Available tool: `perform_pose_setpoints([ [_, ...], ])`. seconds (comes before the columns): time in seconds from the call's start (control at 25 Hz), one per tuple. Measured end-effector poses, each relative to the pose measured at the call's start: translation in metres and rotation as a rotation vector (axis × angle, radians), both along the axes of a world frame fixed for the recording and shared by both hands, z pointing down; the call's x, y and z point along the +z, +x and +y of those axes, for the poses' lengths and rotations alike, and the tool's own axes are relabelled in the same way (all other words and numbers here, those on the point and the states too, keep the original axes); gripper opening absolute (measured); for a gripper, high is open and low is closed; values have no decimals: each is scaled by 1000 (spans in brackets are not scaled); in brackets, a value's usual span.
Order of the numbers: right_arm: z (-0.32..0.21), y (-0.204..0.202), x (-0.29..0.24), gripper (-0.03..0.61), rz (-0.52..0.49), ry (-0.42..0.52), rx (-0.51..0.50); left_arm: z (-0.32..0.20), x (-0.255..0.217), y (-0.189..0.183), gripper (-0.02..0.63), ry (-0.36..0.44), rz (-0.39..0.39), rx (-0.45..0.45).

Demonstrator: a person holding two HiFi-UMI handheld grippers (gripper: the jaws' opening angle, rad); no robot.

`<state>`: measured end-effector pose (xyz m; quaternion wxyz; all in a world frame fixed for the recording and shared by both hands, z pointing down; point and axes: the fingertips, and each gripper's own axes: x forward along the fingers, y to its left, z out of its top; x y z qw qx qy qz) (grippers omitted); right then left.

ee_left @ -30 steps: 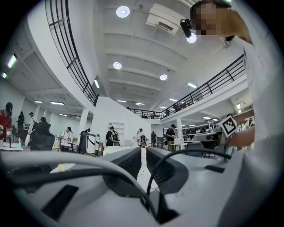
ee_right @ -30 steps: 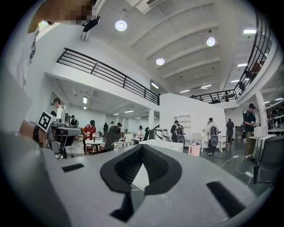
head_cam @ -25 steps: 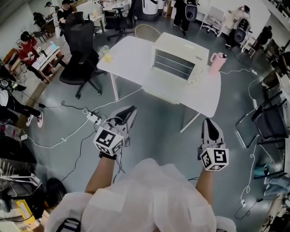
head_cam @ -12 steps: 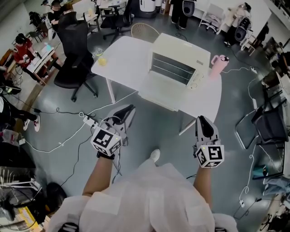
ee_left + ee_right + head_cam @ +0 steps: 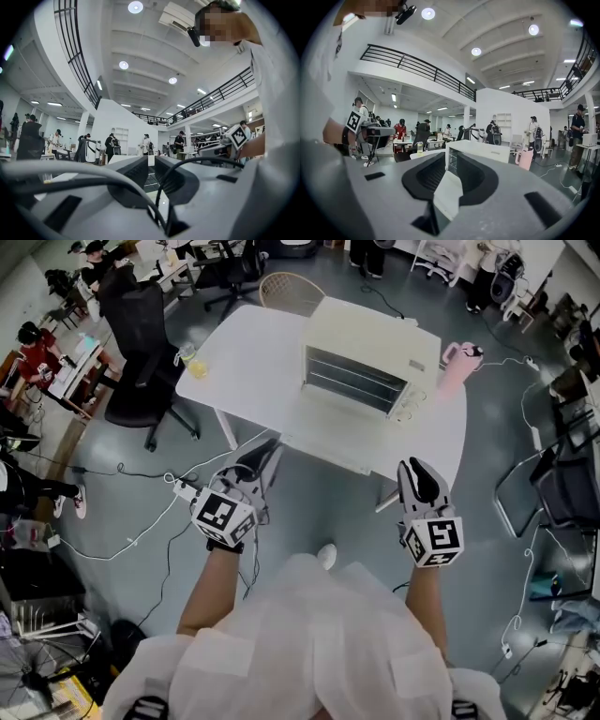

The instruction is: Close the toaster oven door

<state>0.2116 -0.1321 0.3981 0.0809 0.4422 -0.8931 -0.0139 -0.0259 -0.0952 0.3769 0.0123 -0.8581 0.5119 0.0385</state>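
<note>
A boxy cream toaster oven is sitting on a smooth white table. Its door is lying open and flat toward the person, and wire racks are showing inside. Just right of the oven a pink lidded cup is standing. Well left of the oven, a clear glass is holding yellow liquid. In front of the oven, the left gripper is hovering with its jaws slightly apart and nothing between them. The right gripper is opening its jaws, also on nothing.

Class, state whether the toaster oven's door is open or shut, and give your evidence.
Open. The toaster oven has its door folded down flat in front, leaving the racks inside exposed.
</note>
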Motion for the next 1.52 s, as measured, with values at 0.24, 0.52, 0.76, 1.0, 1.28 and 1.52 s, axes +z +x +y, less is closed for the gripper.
perform_pose_setpoints([
  [0.24,-34,-13,1,84,21,18,-49,-37,6,-3,26,23,11,-2],
  [0.52,-62,-45,9,97,15,12,-23,-69,13,-39,26,44,34,-18],
  [0.76,-82,-84,19,126,35,-15,47,-101,15,-77,26,26,67,28],
  [1.0,-95,-124,36,141,62,-41,80,-121,21,-96,26,22,59,111],
  [1.28,-100,-153,79,152,216,-63,47,-130,34,-102,26,19,74,149],
  [1.52,-99,-165,123,161,332,-85,-7,-132,66,-97,26,37,92,173],
])
